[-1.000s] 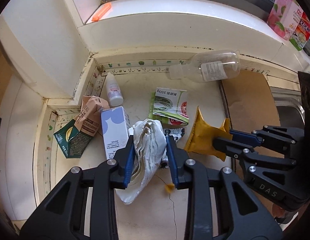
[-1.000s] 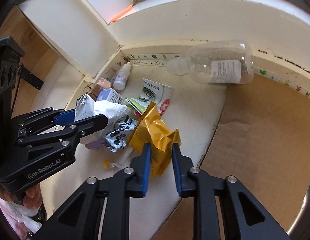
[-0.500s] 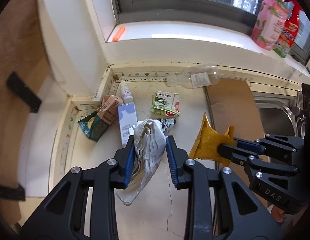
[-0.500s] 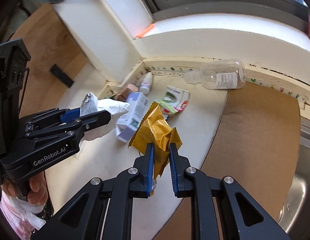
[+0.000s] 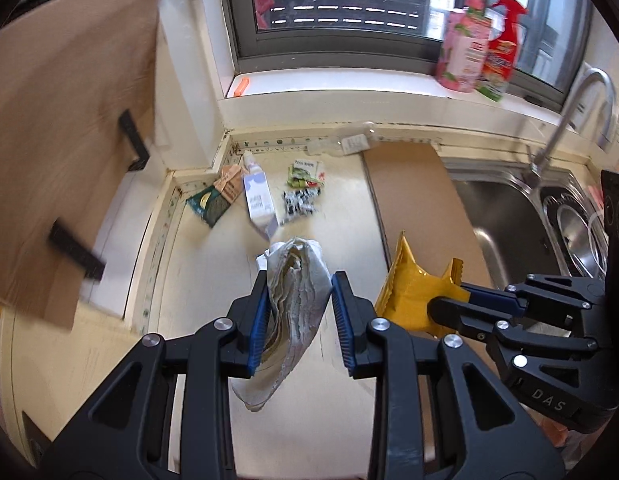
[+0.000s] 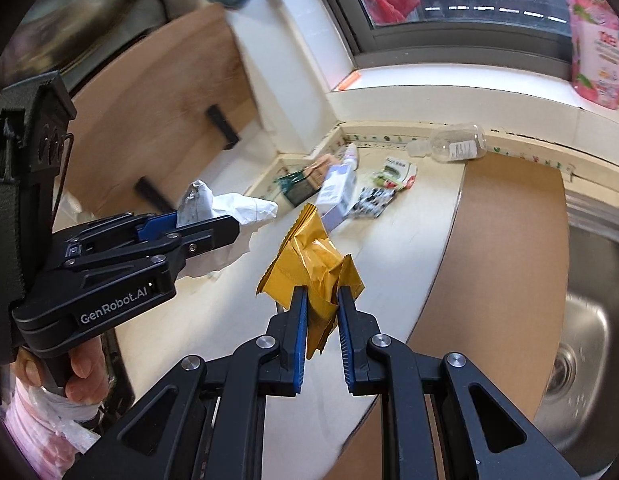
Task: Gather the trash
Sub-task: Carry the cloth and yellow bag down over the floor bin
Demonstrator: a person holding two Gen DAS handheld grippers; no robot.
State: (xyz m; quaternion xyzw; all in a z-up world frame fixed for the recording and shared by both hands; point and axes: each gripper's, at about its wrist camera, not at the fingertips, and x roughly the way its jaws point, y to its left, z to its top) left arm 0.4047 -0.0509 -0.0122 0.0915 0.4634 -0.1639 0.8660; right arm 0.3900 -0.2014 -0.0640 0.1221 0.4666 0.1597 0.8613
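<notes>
The left gripper (image 5: 297, 316) was clamped on a crumpled white paper wad (image 5: 295, 280), which hung between its blue pads above the cream table (image 5: 205, 264). Beside it, the right gripper (image 6: 322, 320) was clenched on a crinkled gold wrapper (image 6: 309, 264), also lifted clear of the table, over the seam where the cream surface met a brown board (image 6: 505, 248) lying on it.

More trash lay at the table's far left corner, under the window sill. A white and blue carton (image 5: 259, 204) lay on its side, with a brown carton (image 5: 229, 184) and a dark green packet (image 5: 207, 204) just to its left. A small white bottle (image 5: 251, 162) lay behind the carton near the back edge. A black-and-white patterned wrapper (image 5: 299, 202) lay just right of the carton, and a green and white pouch (image 5: 305, 172) beyond that. A clear plastic bottle (image 6: 449, 146) lay on its side against the back edge, near the board's far corner.

A steel sink (image 5: 505, 216) lay right of the board. Part of a hand (image 6: 83, 368) showed on the left gripper's handle.
</notes>
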